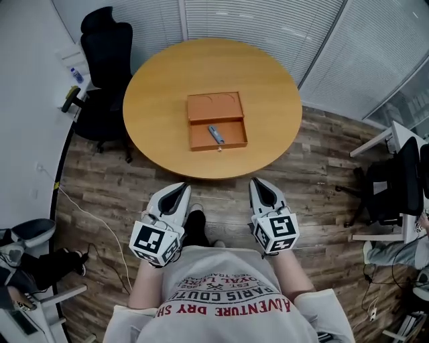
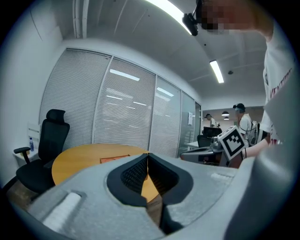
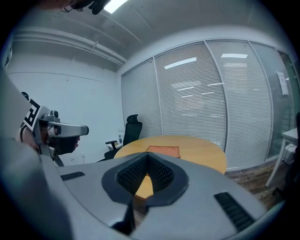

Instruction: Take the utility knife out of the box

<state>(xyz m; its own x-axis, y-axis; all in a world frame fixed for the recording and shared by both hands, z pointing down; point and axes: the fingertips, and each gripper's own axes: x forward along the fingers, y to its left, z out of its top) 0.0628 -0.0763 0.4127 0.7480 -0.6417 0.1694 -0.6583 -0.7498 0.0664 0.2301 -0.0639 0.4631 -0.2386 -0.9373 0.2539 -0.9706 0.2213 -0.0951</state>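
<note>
An open orange box (image 1: 216, 121) lies in the middle of a round wooden table (image 1: 154, 80), lid folded back. A small grey-blue utility knife (image 1: 215, 134) rests inside its front tray. Both grippers hover over the wood floor, short of the table's near edge and apart from the box. My left gripper (image 1: 182, 188) is shut with nothing in it, and my right gripper (image 1: 259, 182) is shut and empty too. In the left gripper view the left gripper (image 2: 148, 155) points at the table and the box (image 2: 115, 159). The right gripper view shows the right gripper (image 3: 148, 156) below the box (image 3: 164, 150); the knife is hidden there.
A black office chair (image 1: 104, 47) stands at the table's far left. More chairs and a desk (image 1: 395, 181) are at the right. A white cable (image 1: 100, 224) runs over the floor at the left. Glass walls with blinds (image 1: 268, 20) curve behind the table.
</note>
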